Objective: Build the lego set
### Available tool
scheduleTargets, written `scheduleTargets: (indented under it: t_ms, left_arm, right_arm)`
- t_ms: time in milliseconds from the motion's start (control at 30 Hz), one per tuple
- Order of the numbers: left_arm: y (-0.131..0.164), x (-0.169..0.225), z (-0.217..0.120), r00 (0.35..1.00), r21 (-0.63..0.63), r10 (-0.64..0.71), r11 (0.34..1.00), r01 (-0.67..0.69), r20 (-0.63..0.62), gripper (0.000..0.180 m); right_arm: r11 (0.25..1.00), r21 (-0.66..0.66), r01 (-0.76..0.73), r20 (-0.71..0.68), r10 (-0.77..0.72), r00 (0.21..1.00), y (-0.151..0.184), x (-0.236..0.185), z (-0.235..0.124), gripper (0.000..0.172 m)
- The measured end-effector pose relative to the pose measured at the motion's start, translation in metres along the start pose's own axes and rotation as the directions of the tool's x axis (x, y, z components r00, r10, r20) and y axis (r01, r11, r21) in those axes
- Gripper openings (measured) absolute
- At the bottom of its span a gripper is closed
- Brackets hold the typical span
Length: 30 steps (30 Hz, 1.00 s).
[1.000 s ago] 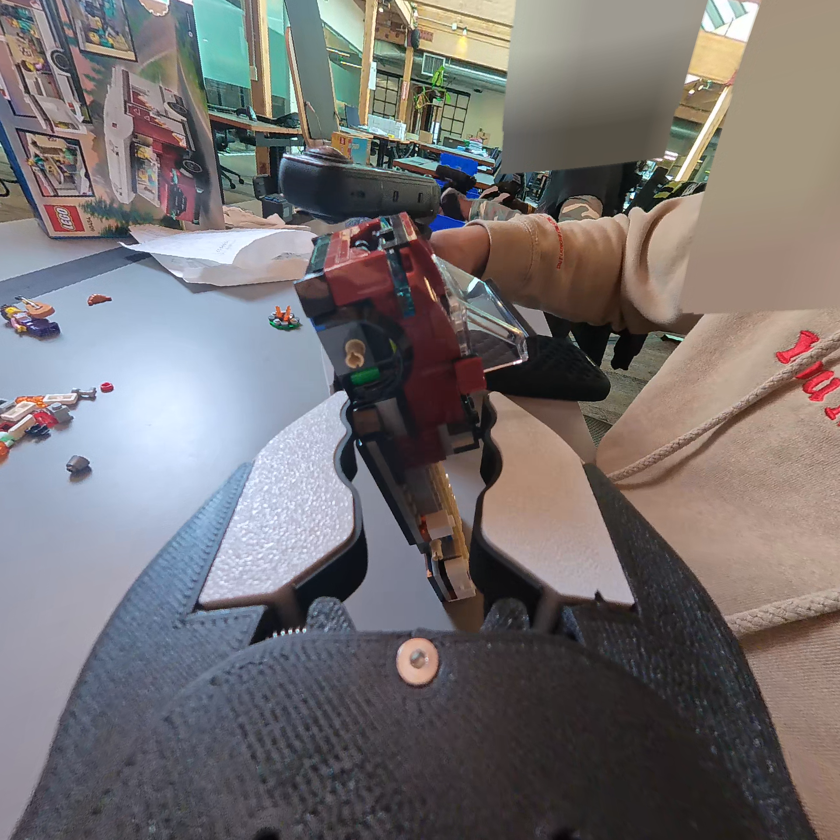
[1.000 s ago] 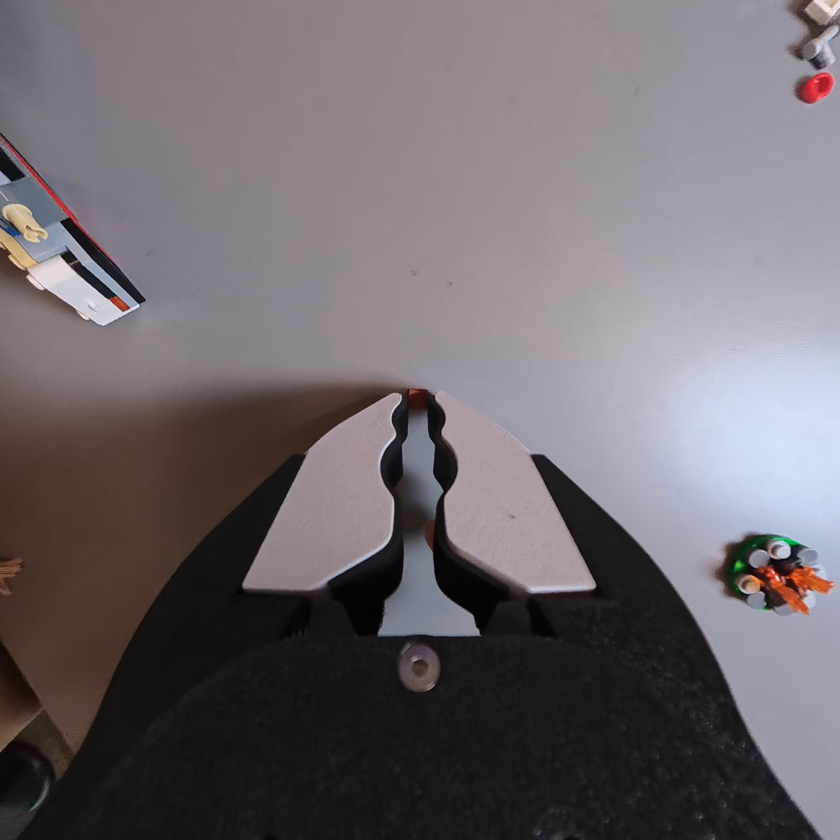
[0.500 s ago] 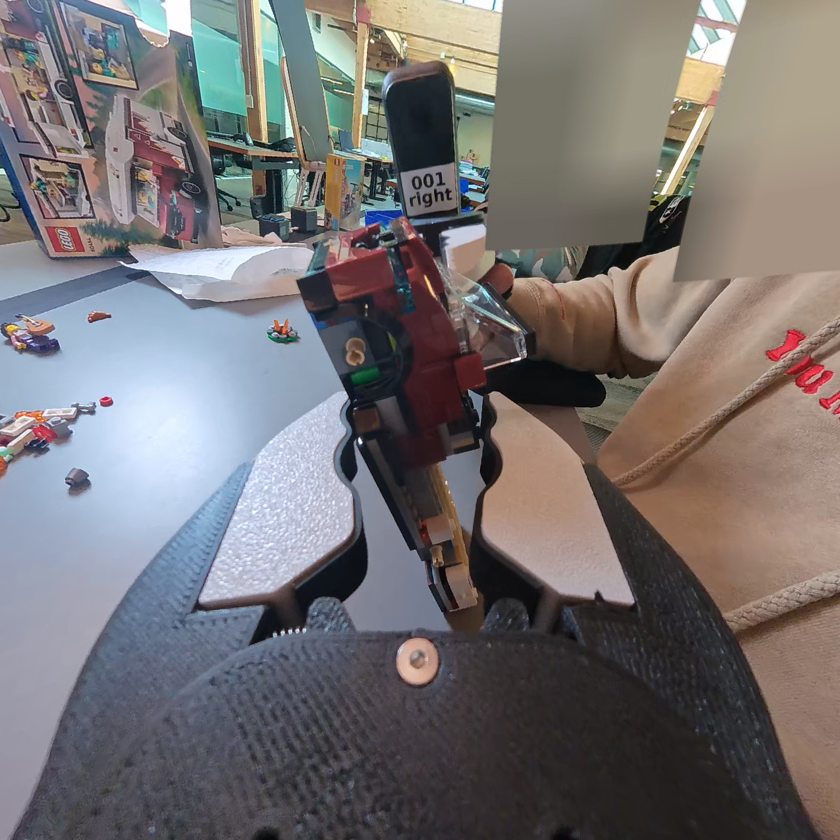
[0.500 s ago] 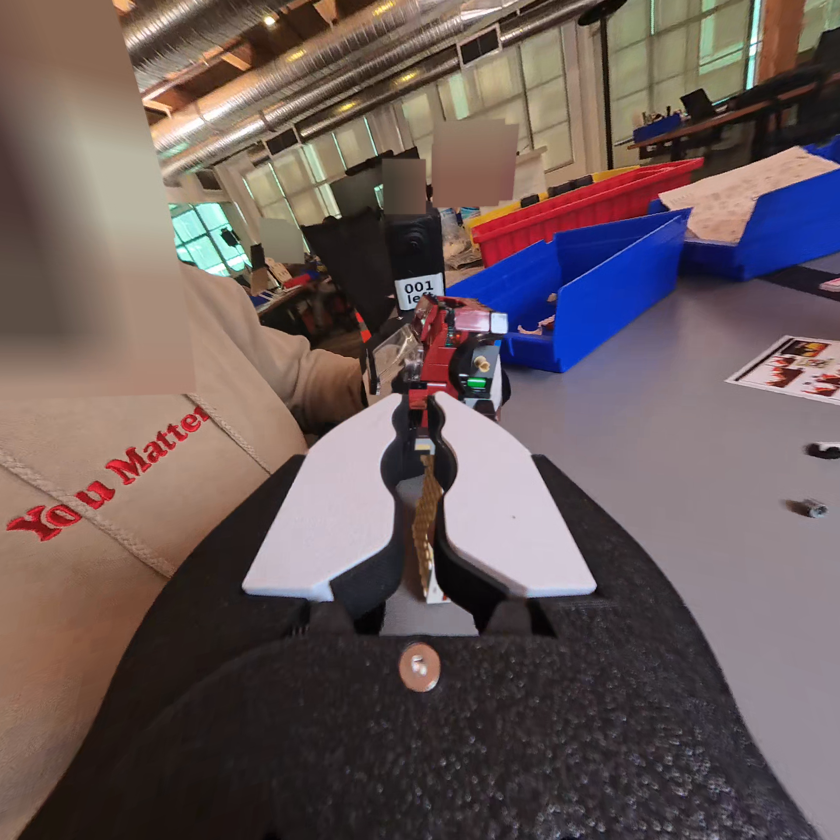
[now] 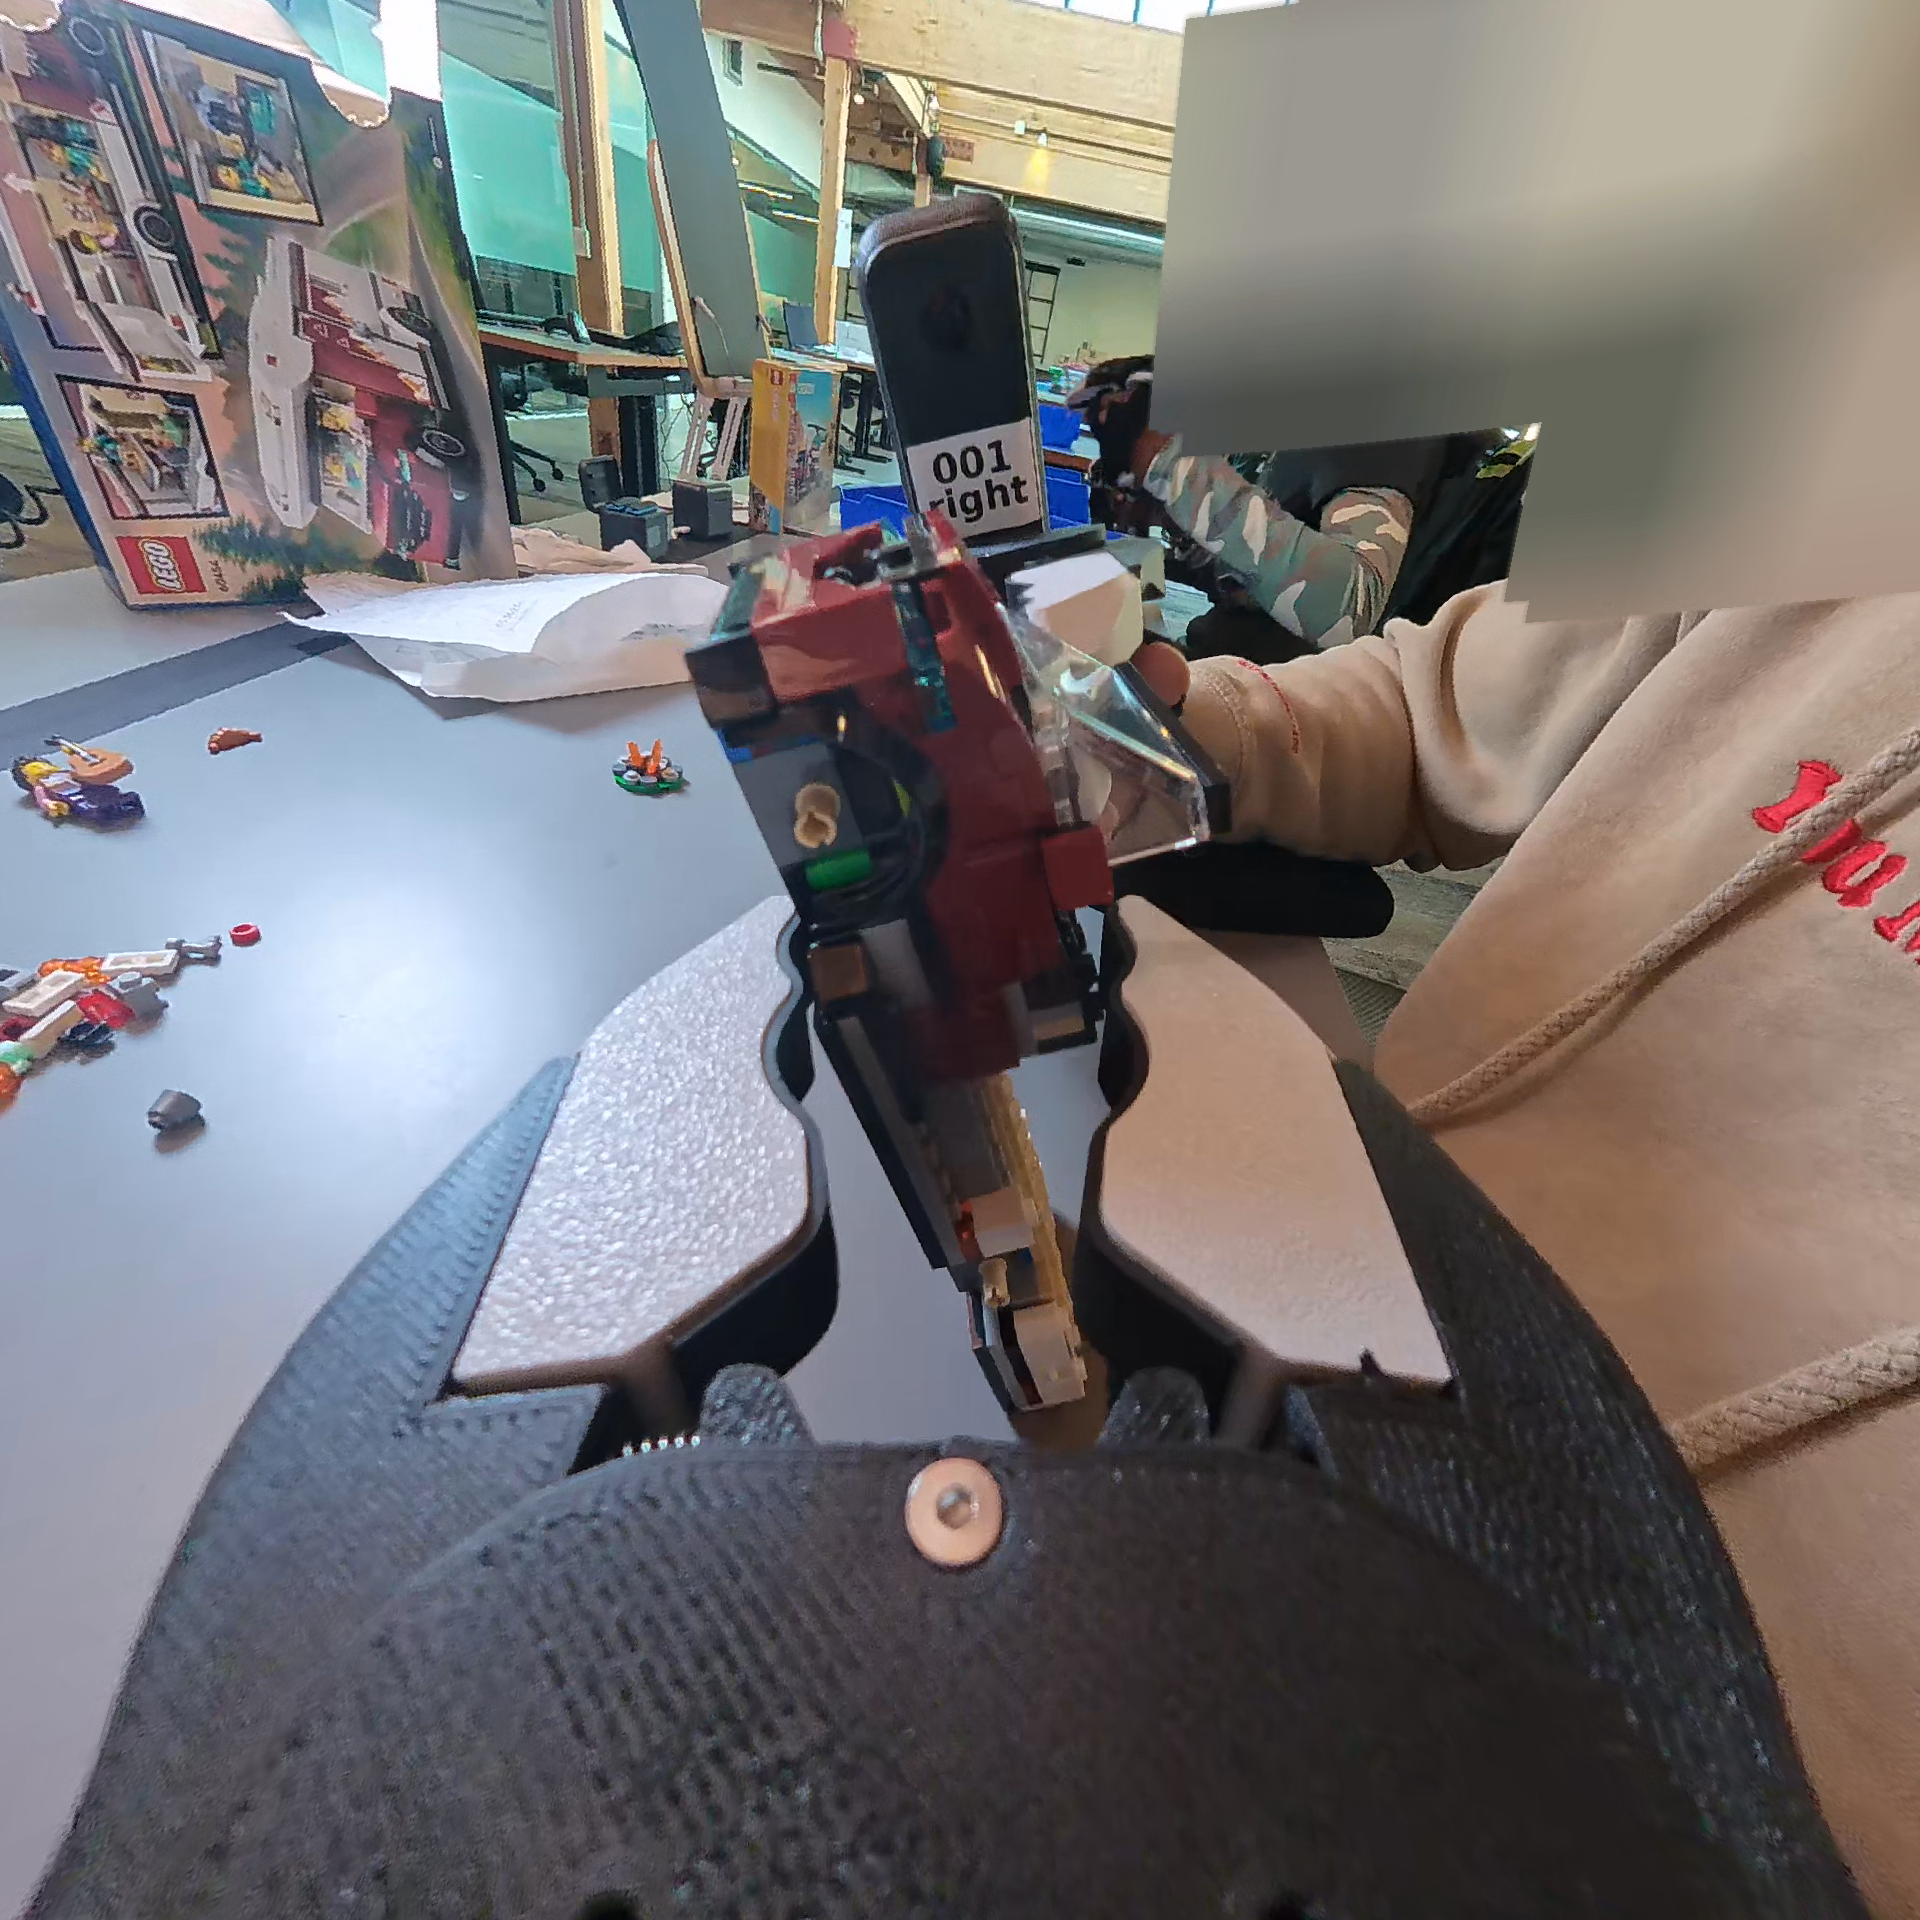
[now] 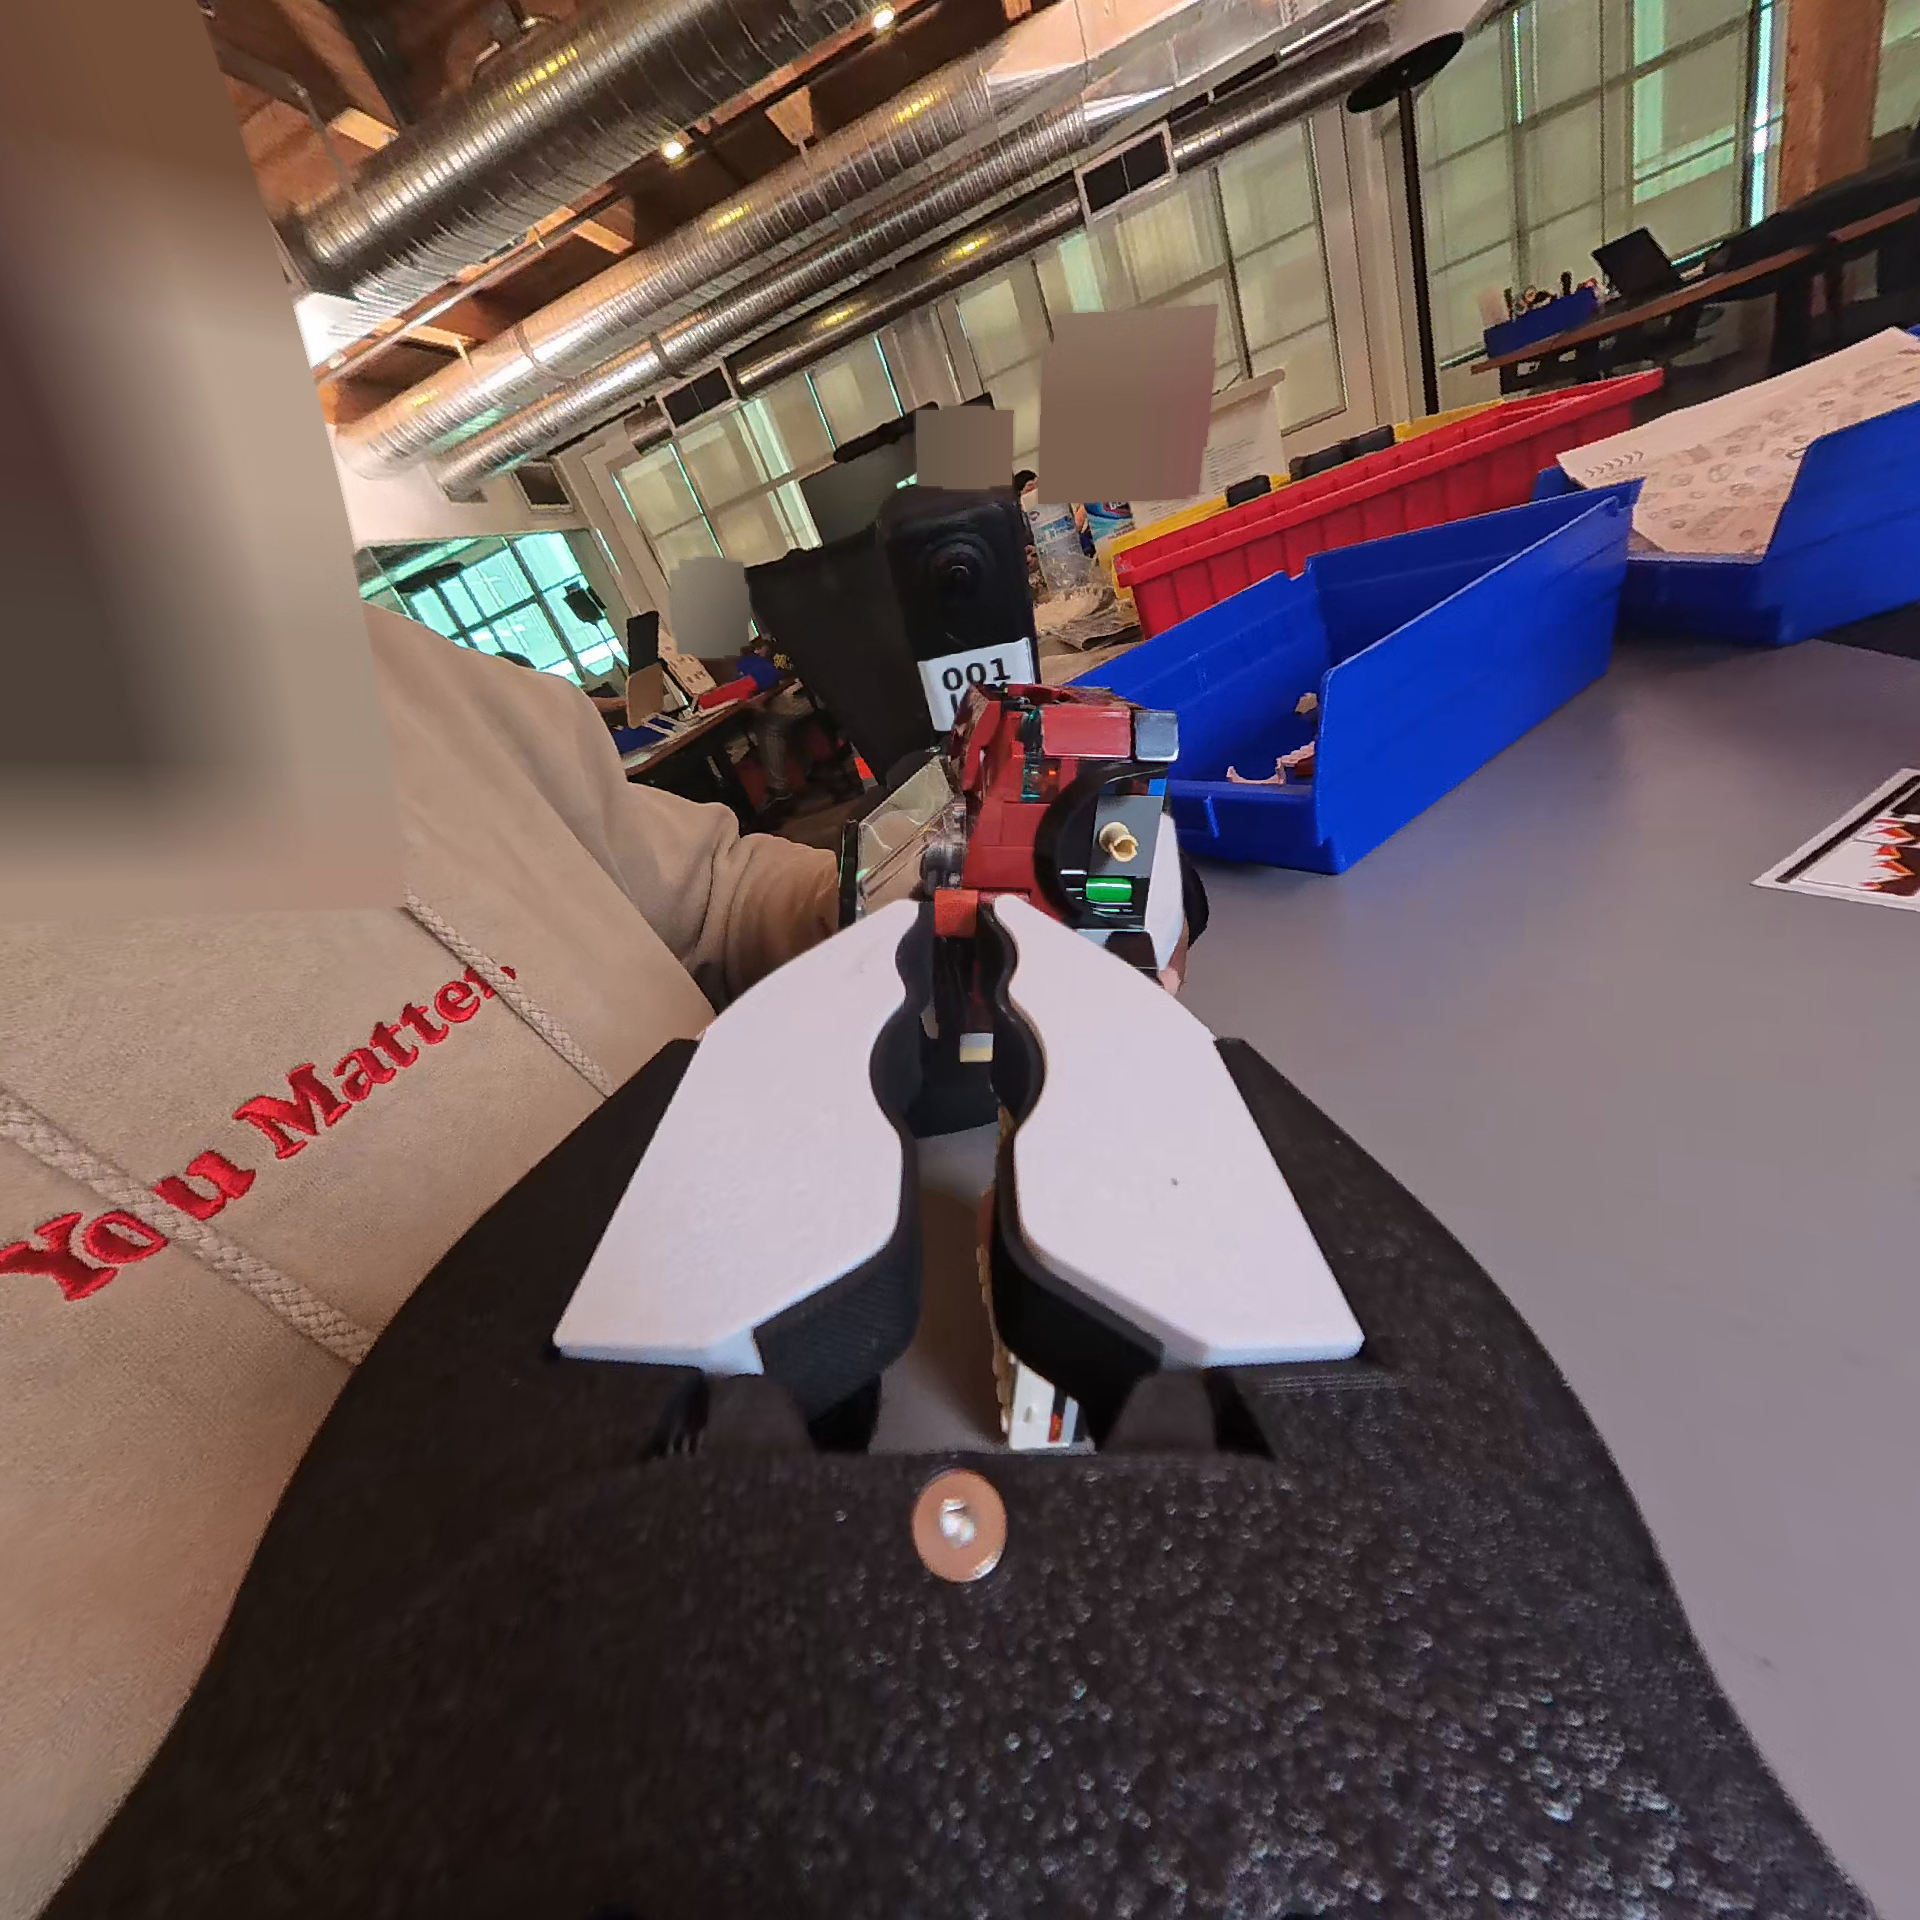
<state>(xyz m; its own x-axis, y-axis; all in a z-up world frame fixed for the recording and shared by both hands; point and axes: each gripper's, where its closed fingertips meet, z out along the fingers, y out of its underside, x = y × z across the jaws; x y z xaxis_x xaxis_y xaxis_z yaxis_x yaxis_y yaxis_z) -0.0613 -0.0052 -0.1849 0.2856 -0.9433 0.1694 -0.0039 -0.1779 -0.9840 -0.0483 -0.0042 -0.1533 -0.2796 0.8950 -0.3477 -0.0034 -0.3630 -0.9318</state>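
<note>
Scattered bricks [image 5: 73, 987] only leftward; both hand-held grippers [image 5: 951, 956] [image 6: 956, 925] clamping brick model [image 5: 914, 790].

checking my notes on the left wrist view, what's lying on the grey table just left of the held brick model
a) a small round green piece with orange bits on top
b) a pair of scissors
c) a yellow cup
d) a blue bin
a: a small round green piece with orange bits lies on the table just left of the dark red brick model held in the left gripper.

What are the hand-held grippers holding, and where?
The left hand-held gripper clamps the dark red brick model across its middle. The right hand-held gripper pinches its small red side brick.
</note>
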Motion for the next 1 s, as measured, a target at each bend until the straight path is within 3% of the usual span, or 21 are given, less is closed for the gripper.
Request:
scheduleTargets:
  t_ms: [733, 867, 1000]
  left_arm:
    - [-0.0001, -0.0016, 0.0034, 0.998, -0.031, -0.05, 0.998, 0.052, 0.045, 0.051]
    - [0.0003, -0.0015, 0.0031, 0.998, -0.051, -0.045, 0.998, 0.047, 0.05, 0.05]
    - [0.0002, -0.0002, 0.0038, 0.998, -0.123, 0.0, 0.992, 0.007, 0.055, 0.05]
  right_arm:
    - [0.998, 0.065, -0.002, -0.026, 0.004, 1.0, 0.0007, -0.0016, 0.0058, 0.008]
    - [1.0, 0.018, 0.018, -0.043, -0.017, 0.999, 0.0005, -0.0016, 0.0067, 0.008]
    - [0.988, -0.125, 0.088, -0.056, -0.095, 0.994, 0.0006, -0.0048, 0.0058, 0.008]
